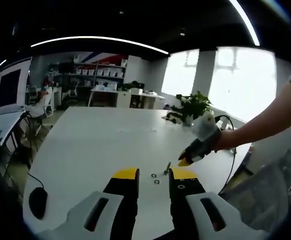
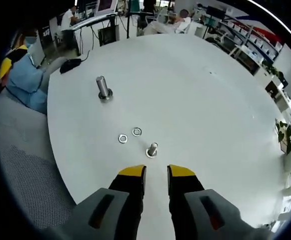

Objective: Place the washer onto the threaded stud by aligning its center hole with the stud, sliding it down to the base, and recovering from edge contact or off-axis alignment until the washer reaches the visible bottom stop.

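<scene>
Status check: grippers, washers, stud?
Both grippers open, empty. Two washers loose on table. Short stud bare, path clear.

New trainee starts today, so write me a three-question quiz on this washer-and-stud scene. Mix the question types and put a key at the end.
1. True or false: in the right gripper view, a washer is already held in the right gripper.
2. Multiple choice: how many loose washers lie on the white table near the short stud? A) none B) two C) five
3. Fill in: the tall stud stands ____ from the right gripper than the short stud does.

Key
1. False. The gripper is open and holds nothing; both washers lie flat on the table.
2. B. The second washer lies beside the first.
3. Farther.
</scene>
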Available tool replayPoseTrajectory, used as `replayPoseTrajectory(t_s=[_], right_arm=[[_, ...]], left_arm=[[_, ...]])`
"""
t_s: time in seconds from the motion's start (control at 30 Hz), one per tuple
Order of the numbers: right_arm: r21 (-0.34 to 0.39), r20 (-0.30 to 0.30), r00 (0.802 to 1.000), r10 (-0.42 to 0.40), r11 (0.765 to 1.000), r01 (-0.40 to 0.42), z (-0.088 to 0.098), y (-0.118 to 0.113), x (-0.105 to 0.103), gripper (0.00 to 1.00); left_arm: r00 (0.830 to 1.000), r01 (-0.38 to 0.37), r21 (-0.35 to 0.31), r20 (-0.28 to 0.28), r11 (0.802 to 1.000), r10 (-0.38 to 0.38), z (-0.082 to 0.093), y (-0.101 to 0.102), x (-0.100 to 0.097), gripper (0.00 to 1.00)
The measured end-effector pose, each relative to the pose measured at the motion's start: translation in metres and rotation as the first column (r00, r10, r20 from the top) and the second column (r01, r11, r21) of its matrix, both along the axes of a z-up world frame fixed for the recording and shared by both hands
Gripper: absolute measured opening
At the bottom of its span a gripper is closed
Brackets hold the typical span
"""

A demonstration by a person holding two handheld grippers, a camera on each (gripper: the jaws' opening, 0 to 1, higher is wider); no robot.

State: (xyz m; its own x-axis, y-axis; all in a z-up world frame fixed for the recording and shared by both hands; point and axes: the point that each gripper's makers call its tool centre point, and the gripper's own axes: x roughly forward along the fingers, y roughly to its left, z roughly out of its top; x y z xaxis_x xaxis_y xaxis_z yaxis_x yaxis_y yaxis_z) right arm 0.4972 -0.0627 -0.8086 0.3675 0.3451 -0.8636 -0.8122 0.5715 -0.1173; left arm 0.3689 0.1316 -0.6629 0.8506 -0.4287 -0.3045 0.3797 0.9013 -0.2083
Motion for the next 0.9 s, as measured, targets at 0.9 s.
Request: replayPoseTrajectory(t_s=[0.9], right_arm=[[-0.004,-0.032,0.999,0.025,1.000,-0.025,-0.011,0.009,-0.029,0.20]], left_arm=[[1.000,0.008,0.012,0.010,1.000,-0.008,0.001,-0.002,-0.001,0.22]])
